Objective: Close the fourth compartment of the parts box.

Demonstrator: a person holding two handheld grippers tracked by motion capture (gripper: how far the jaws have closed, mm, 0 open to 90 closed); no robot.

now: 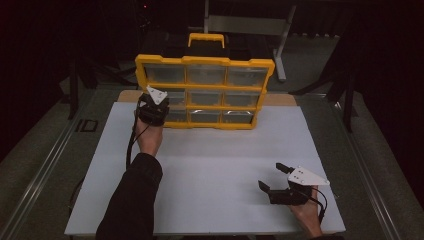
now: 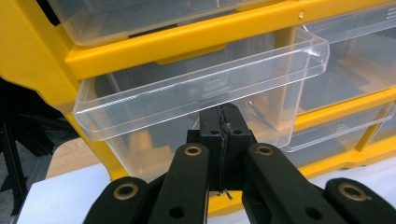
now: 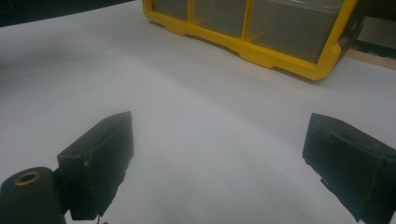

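I've got the left gripper clamped tight, jaws pressed together on the front lip of a clear drawer in the yellow organizer. That drawer sits in the organizer's middle row, left column, and is pulled partway out. My right gripper rests on the white table well apart from the organizer, off its near right corner, jaws spread wide with nothing between them.
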